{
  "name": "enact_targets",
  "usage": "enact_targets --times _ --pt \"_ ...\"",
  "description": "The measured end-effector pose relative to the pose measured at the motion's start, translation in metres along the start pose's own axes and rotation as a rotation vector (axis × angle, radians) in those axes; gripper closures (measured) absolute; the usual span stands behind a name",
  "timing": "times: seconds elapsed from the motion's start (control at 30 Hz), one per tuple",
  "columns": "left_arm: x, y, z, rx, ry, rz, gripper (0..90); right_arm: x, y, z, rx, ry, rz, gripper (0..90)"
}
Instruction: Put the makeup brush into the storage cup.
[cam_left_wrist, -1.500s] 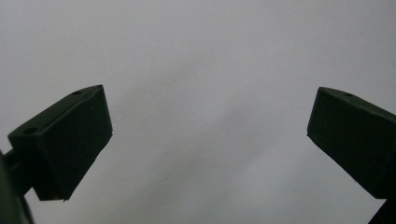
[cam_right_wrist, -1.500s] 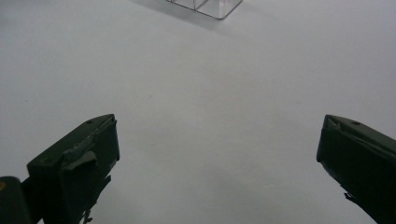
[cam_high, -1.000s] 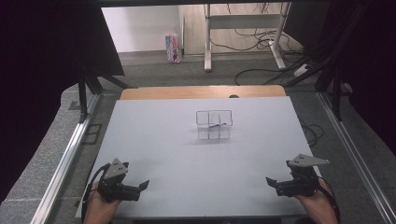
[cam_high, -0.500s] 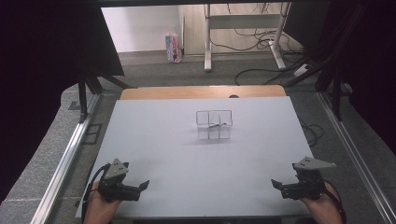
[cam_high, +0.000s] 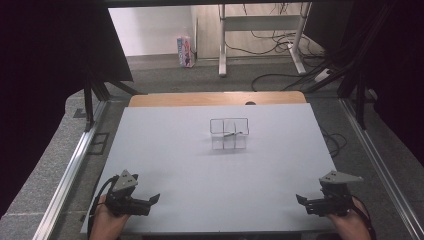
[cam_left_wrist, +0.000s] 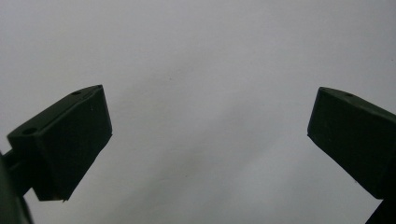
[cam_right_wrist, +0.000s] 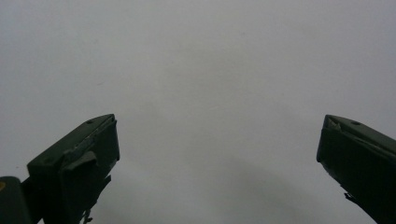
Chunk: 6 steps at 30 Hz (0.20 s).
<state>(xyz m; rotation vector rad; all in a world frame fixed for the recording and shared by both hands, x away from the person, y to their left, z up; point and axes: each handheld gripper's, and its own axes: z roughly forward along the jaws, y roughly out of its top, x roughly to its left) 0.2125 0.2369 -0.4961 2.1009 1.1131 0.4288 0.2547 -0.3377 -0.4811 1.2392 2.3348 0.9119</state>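
**Two open claws held at the near corners of the desk**

While the white desk (cam_high: 200, 150) is seen from above, the left claw (cam_high: 151, 201) is found at its near left corner and the right claw (cam_high: 302, 201) at its near right corner, each gripped by a hand coming in from the near edge. A grey three-cornered plate is carried on top of each. In the left gripper view, the jaws of the left claw (cam_left_wrist: 205, 140) are spread wide, and nothing but the bare desk surface (cam_left_wrist: 205, 56) is seen between them. The same is shown in the right gripper view: the right claw (cam_right_wrist: 217, 158) is held wide open and empty over the plain surface (cam_right_wrist: 205, 56).

A clear box (cam_high: 229, 133), divided into small compartments, is placed near the middle of the desk, well apart from both claws. Something small and thin is seen inside it, but what it is cannot be told.

Beyond the far edge of the desk, a small carton (cam_high: 184, 51) is stood on the floor against the wall. Coloured print is carried on its face, but no brand or word can be read. Cables (cam_high: 280, 40) are strewn on the floor to its right.
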Motion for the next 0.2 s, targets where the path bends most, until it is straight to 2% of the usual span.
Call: enact_targets --times 0.2 --pt "0.0 0.0011 0.0006 0.0 0.001 0.003 0.2 -0.0028 -0.003 0.0028 0.02 0.004 0.004 0.0"
